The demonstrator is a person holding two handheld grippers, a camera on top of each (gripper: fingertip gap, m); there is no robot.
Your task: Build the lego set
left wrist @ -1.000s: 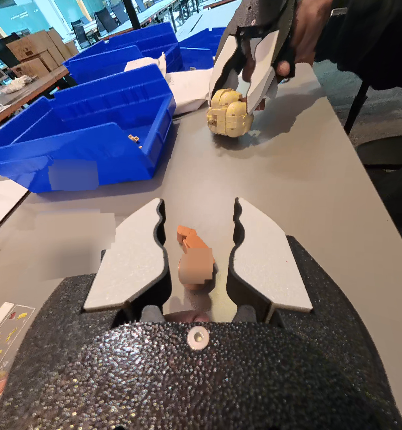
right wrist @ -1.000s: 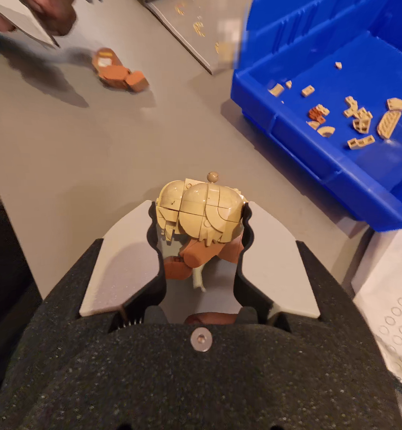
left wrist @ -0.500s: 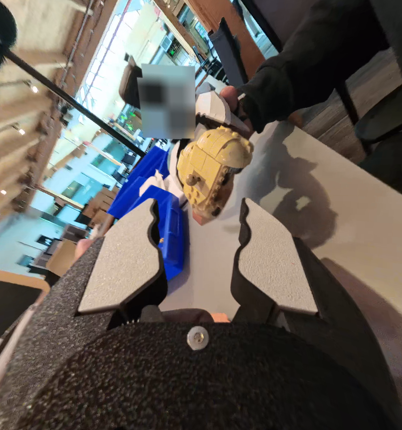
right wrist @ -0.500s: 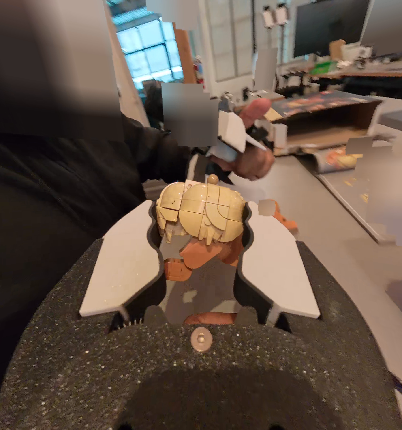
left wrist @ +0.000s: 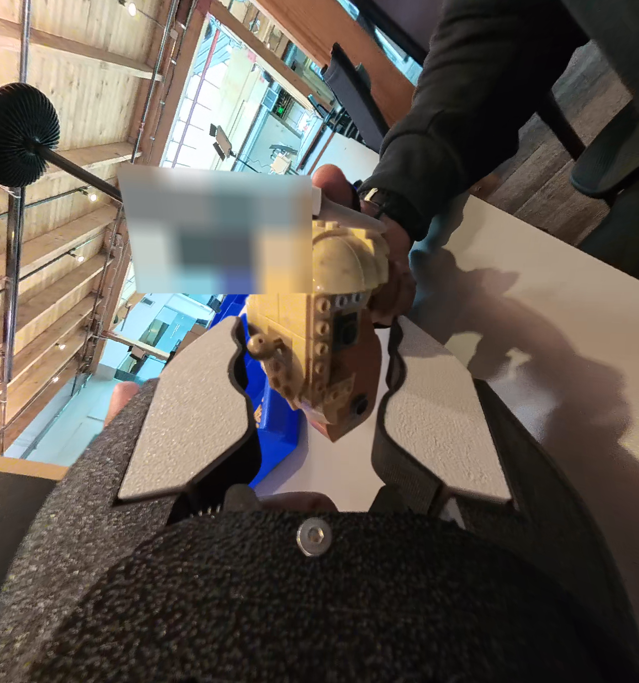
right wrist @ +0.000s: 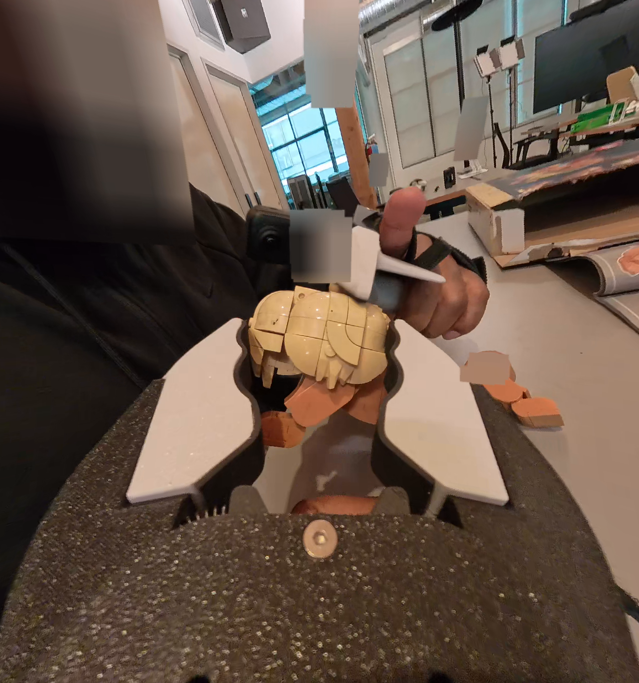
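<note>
At the centre of the right wrist view, your right gripper [right wrist: 318, 354] clamps a brick-built head [right wrist: 320, 342], its two grey fingers [right wrist: 203, 417] pressed against either side of the tan, rounded hair. Orange-brown face and ear pieces hang below the hair, between the fingers. You hold this head up off the grey worktop [right wrist: 554, 517], which fills the right half of the frame.

Just above and right of the head, your left hand [right wrist: 443, 295] appears with the left gripper, one pale finger tip close against the top of the hair; the other finger is hidden by a blurred patch. Lower right on the worktop lies a small orange-brown brick piece [right wrist: 525, 403], well apart from the head. Behind it, at the right edge, sit an open booklet [right wrist: 621, 273] and a cardboard box [right wrist: 503, 218].

In the left wrist view, tipped sideways toward the ceiling, your left gripper [left wrist: 318, 364] stands open. The same head [left wrist: 321, 354] sits between its fingers [left wrist: 199, 425], seen from the back with studded tan bricks. A gap shows beside the left finger; whether the right finger touches the brown side is unclear. Behind the head, your right hand [left wrist: 388, 240] and dark sleeve [left wrist: 458, 122] reach in from the upper right. A blue bin [left wrist: 270, 436] shows below the head, with the pale worktop to the right.
</note>
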